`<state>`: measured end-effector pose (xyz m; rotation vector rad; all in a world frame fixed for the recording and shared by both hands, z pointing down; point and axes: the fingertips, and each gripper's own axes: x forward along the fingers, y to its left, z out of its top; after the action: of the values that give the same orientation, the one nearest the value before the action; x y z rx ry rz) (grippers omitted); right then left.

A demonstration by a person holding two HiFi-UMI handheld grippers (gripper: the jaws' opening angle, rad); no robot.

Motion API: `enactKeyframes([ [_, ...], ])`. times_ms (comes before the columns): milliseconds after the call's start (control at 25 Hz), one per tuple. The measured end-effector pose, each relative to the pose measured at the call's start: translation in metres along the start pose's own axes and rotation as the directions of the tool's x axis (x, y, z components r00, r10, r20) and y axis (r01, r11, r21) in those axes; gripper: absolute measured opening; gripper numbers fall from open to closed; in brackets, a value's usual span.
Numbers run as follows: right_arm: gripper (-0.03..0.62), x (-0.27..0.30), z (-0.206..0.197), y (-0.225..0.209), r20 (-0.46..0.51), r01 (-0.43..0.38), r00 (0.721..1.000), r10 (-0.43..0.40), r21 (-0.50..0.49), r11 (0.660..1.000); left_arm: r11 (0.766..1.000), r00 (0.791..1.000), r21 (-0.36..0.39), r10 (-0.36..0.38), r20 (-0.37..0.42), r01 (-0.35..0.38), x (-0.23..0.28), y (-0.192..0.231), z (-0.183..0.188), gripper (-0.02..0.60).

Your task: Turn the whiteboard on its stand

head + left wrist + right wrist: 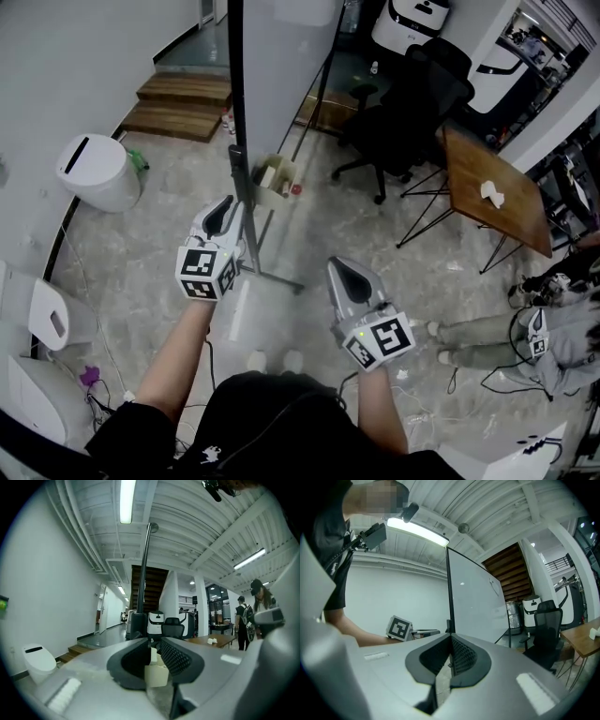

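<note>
Black-framed whiteboard: left gripper beside its edge, jaws narrowly apart, empty; right gripper closed, empty.

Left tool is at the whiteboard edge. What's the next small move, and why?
Probably ease the left tool forward, lining its gap up with the whiteboard's dark edge frame, then close on it. The jaws stand apart with nothing pressed between the pads, and the frame rises just beyond the tips, slightly off the gap's line. The right tool is shut and holds nothing.
</note>
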<state>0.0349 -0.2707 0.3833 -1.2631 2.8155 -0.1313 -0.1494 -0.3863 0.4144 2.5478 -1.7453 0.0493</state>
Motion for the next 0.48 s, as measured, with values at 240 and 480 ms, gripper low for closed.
enactKeyframes([
  [240,0.005,-0.004,-0.008,-0.009,-0.013,0.011,1.000,-0.011,0.013,1.000,0.996,0.997,0.042,0.074,-0.021,-0.073,0.043,0.026,0.001,0.252],
  [480,0.005,-0.018,-0.017,-0.017,-0.039,0.036,0.999,-0.035,0.023,0.999,0.992,0.993,0.064,0.109,-0.038,-0.106,0.077,0.039,0.000,0.284],
])
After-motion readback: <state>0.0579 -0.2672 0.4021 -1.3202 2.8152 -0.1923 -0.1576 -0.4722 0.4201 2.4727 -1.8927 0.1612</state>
